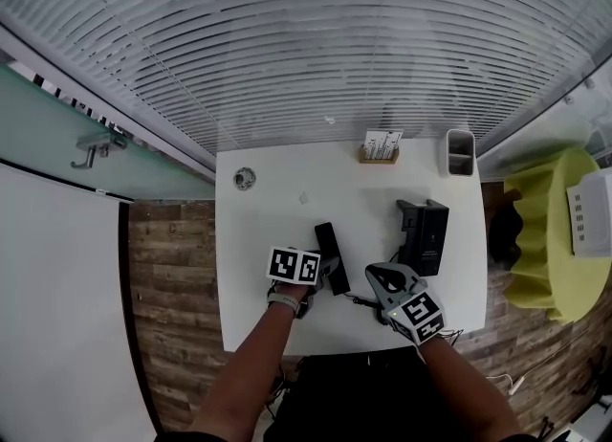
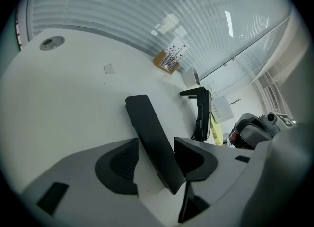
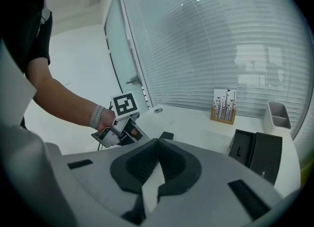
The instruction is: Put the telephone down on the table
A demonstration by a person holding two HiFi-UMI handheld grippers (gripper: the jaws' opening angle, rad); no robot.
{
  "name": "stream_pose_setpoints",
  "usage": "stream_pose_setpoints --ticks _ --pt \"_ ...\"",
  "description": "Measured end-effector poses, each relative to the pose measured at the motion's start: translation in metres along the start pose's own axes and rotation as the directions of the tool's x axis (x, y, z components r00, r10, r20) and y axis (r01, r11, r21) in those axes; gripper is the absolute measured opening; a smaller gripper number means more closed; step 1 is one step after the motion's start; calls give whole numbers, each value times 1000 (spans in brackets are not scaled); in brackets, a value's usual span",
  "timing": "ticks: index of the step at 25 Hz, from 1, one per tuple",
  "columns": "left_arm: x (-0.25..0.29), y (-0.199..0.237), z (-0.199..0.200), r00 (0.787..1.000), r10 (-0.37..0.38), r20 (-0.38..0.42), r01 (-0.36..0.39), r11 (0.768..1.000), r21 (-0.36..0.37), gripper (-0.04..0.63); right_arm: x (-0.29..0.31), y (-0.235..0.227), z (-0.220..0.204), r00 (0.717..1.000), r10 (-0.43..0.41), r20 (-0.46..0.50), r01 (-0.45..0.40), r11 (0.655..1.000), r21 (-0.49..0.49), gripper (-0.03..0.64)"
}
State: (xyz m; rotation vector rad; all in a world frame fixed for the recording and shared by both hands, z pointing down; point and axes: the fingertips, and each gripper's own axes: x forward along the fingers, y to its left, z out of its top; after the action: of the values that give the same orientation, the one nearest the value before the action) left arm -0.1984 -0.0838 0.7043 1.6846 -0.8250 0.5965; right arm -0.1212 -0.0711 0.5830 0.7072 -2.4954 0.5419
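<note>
The telephone handset [image 1: 332, 256] [image 2: 152, 142], a long black bar, is seen on the white table [image 1: 268, 239], close to the middle of the front edge and pointing toward the far edge. Its far end is laid on the tabletop. Its near end is framed by the jaws of the left gripper [image 1: 323, 270] [image 2: 156, 159], which are spread wide: a strip of white table is seen between the left pad [image 2: 117, 164] and the handset, so the handset is released rather than clamped. Whether the right pad [image 2: 190, 159] is touched by the handset cannot be told.

The right gripper [image 1: 373, 277] [image 3: 158, 147] is held over the front edge, just right of the handset. Its jaws are closed tip to tip, and nothing is caught between them.

The black telephone base [image 1: 424, 234] [image 2: 202, 115] [image 3: 257, 155] is placed near the right edge, well apart from the handset. A card holder [image 1: 381, 147] [image 2: 170, 59] [image 3: 223, 106] on a wooden foot is set at the far edge, and a grey container [image 1: 460, 151] [image 3: 278, 115] is stood in the far right corner. A round cable port [image 1: 245, 178] [image 2: 51, 42] is set into the tabletop near the far left corner.
</note>
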Motion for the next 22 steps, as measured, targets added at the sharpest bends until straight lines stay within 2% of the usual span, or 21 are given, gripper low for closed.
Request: stream_pose_setpoints --ticks 3,6,12,14,17,22 --pt "-8 -3 0 1000 -1 8 1 1000 5 219 -2 3 1 1000 -1 6 1 1000 2 22" --pt "-19 -13 7 999 -8 49 7 1000 27 219 -3 4 5 1000 0 14 0 1000 -2 23" --pt "-42 -55 17 988 -59 145 38 989 140 219 -14 3 14 999 1 41 -1 1000 -4 23" --pt "-51 -74 22 976 -96 193 59 980 192 218 -22 2 18 999 4 53 -4 1000 -1 23" --pt "-72 -107 29 942 -167 291 89 961 264 215 -37 1 25 997 4 81 -5 1000 11 22" --pt "-99 -149 31 910 -173 377 42 942 332 188 -73 -4 43 990 8 141 -12 1000 23 21"
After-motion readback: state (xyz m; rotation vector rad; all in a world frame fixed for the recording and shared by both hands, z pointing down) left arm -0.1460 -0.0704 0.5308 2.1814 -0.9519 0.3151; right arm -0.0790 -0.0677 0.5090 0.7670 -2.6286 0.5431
